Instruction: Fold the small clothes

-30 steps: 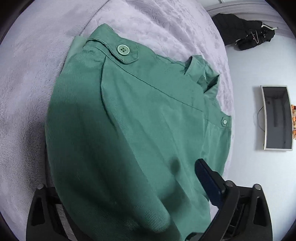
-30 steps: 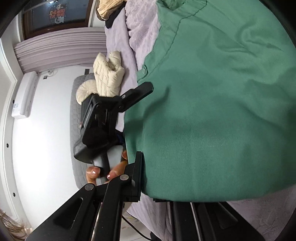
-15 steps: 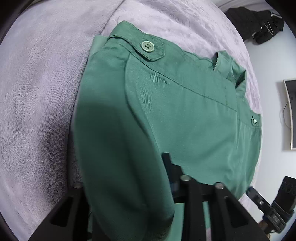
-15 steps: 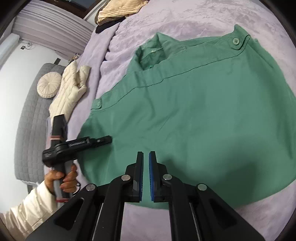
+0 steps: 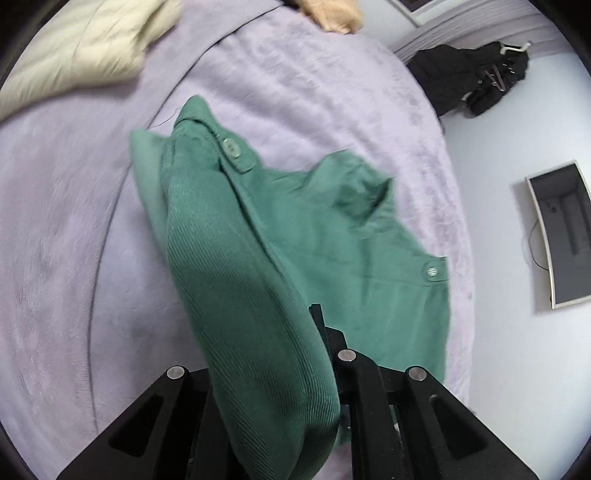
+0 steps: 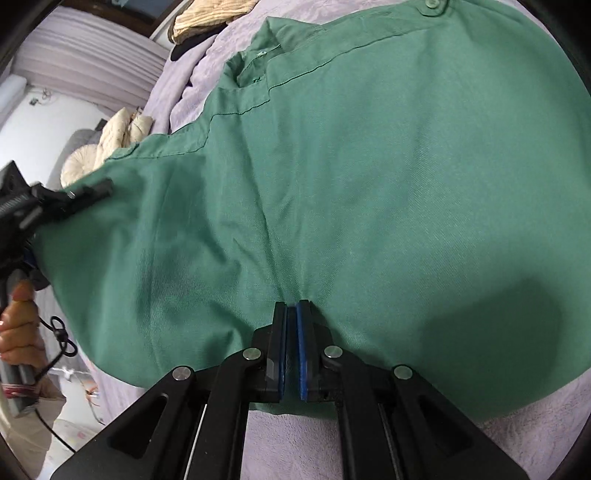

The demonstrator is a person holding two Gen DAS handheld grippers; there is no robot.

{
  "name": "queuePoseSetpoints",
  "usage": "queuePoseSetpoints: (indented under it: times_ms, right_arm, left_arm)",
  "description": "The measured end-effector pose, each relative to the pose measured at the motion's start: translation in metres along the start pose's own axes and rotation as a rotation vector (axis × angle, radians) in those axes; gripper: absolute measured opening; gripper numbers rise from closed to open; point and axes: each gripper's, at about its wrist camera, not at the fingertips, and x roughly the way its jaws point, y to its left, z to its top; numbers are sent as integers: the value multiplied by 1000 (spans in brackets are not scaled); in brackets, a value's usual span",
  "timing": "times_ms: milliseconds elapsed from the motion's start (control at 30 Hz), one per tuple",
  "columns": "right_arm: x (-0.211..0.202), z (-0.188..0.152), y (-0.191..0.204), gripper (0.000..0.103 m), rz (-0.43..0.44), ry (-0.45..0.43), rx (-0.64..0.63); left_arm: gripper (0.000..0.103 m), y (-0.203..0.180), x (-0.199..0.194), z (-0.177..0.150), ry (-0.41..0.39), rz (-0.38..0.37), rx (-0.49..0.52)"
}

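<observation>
**Green cotton shirt: risk of slipping during lift**

Green cotton buttoned shirt point(image 6: 369, 184) lies mid-frame on the lilac plush bed point(image 5: 55, 258). Left claw point(image 5: 295, 369) is closing on a bunched hem fold; right claw point(image 6: 291, 332) pinches the hem, nearly shut. A thin bite may slip, causing an uneven fold.

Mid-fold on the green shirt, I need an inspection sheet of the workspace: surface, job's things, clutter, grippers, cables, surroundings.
Surface: lilac bed cover, soft and plush.
Job's things: green shirt, collar at its far edge, one side bunched and lifted off the cover.
Clutter: cream quilted garment and tan garment at the far end of the bed.
Grippers: left gripper jaws closing, a thick fold of shirt between them; right gripper jaws shut on a pinch of shirt near its near hem.
Cables: thin black cord by the hand on the left gripper's handle.
Surroundings: black clothes on hangers, a framed panel on the white wall, pleated curtains.
</observation>
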Motion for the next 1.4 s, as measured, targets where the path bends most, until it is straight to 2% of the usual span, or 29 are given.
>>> queuePoseSetpoints:
  times_ms: [133,233,300,433,567,633,667,700,767,867,933,967,1067,1133,1167,1233,1267,1300,1367,1400]
  right_arm:
    - [-1,-1,-16,3,86,-13,70]
    - [-4,-2,-31,3,176,-11,140]
    - [-12,-2,-45,4,255,-15,209]
    - [-33,-11,-74,6,361,-44,307]
    - [-35,-29,-116,6,436,-46,466]
    - [-37,-38,-131,6,486,-50,521]
    - [-39,-40,-135,6,500,-51,531]
    - [-41,-41,-137,5,504,-49,532]
    - [-44,-44,-144,5,515,-43,548]
    - [-54,-44,-152,5,509,-50,551]
    - [-61,-42,-154,5,486,-55,541]
    - [-66,-40,-156,5,474,-61,533]
    - [-86,-33,-161,6,419,-83,498]
    - [-103,-29,-167,8,392,-116,487]
    - [-111,-28,-171,14,383,-135,491]
    - [-127,-26,-181,34,385,-188,523]
    - [-135,-26,-187,54,405,-215,547]
    - [-142,-25,-195,68,445,-248,580]
    - [-157,-19,-206,70,478,-283,596]
    - [-163,-17,-199,70,456,-285,559]
  left_arm:
    - [14,-68,-4,-4,-25,21,112]
    - [14,-122,13,-12,-11,49,206]
    - [14,-159,26,-22,-4,97,283]
    - [14,-233,76,-46,26,217,464]
    - [19,-273,158,-66,107,317,533]
    - [33,-277,188,-81,157,341,567]
    - [36,-279,203,-92,168,369,597]
    - [44,-283,209,-102,172,389,626]
    - [47,-291,211,-113,166,406,670]
    - [48,-307,194,-120,139,305,699]
    - [77,-316,180,-119,143,204,702]
    - [82,-320,167,-117,119,149,692]
    - [83,-325,131,-110,76,34,648]
    - [83,-315,109,-102,53,4,617]
    - [83,-307,98,-98,28,22,611]
    - [83,-284,84,-89,-9,92,600]
    - [83,-270,80,-84,-22,130,589]
    - [83,-255,76,-82,-29,174,571]
    - [83,-215,77,-79,-5,257,503]
    - [83,-198,79,-79,17,283,468]
